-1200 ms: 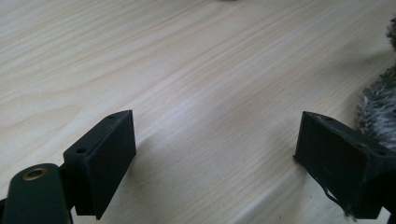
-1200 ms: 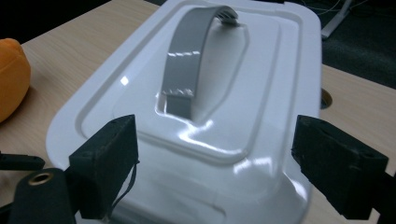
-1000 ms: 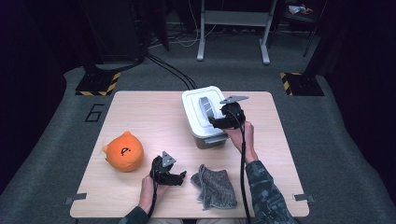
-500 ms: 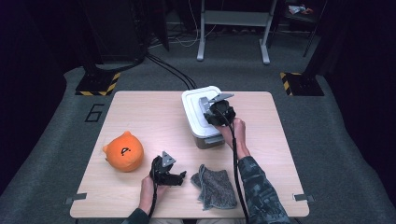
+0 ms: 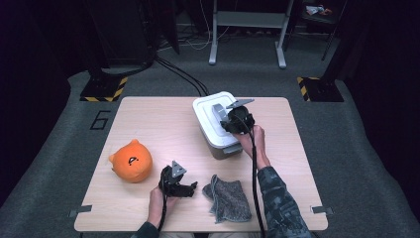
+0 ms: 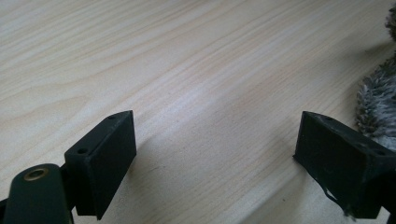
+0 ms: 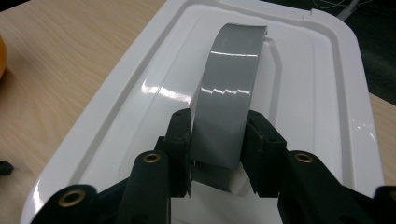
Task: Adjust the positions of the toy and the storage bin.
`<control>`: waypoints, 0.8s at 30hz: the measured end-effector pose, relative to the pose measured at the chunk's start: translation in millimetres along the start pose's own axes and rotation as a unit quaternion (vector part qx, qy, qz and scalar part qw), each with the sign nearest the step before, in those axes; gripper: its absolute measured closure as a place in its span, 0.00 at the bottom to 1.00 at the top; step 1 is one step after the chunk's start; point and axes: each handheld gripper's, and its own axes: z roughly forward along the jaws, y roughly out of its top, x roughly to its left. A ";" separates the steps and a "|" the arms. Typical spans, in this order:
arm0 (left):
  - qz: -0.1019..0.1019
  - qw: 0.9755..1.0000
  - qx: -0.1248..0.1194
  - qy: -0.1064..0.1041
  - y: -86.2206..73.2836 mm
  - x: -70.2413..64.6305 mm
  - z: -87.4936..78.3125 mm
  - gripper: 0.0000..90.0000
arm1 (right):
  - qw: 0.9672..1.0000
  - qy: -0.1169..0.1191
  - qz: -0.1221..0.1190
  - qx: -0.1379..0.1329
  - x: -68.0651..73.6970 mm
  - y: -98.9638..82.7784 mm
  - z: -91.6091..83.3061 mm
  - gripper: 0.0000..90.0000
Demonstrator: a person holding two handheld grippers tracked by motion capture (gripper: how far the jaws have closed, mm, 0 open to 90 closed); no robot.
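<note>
1. While the left gripper rests low on the near part of the table with its jaws spread wide and nothing between them, the right gripper has just been closing its jaws on the grey handle of the white lid, and its pads now press that handle from both sides.
2. In the high view the right gripper sits over the lidded white box, which stands toward the far middle of the table, and the person's right hand reaches it from the near side.
3. The left gripper view shows bare wood between its jaws, with the fringe of a grey cloth just beside the right-hand jaw.
4. The only writing that can be read is a large dark "6" on the floor by the table's far left corner; the orange plush bears a dark mark too small to read.
5. The box stands near the far edge of the table, with open wood to its left and a narrower strip to its right.
6. The orange plush lies toward the near left, the grey cloth toward the near middle, both well apart from the box.
7. Black and yellow striped bases stand on the floor beyond the table.
</note>
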 end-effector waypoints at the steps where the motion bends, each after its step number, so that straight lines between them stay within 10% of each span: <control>1: 0.000 1.000 0.000 0.000 0.0 0.0 0.0 0.13 | 1.000 0.004 0.005 0.000 -0.5 -0.8 -0.7 0.73; 5: 0.000 1.000 0.000 0.000 0.0 0.0 0.0 0.13 | 1.000 0.018 0.006 0.003 -4.6 -4.3 -5.1 0.73; 13: 0.000 1.000 0.002 -0.003 0.0 -0.1 -0.3 0.13 | 1.000 -0.024 -0.009 0.004 1.7 8.2 -4.7 0.55; 24: 0.000 1.000 0.001 -0.001 -0.1 -0.3 -0.3 0.14 | 0.997 -0.061 -0.044 0.012 11.1 24.9 4.2 0.69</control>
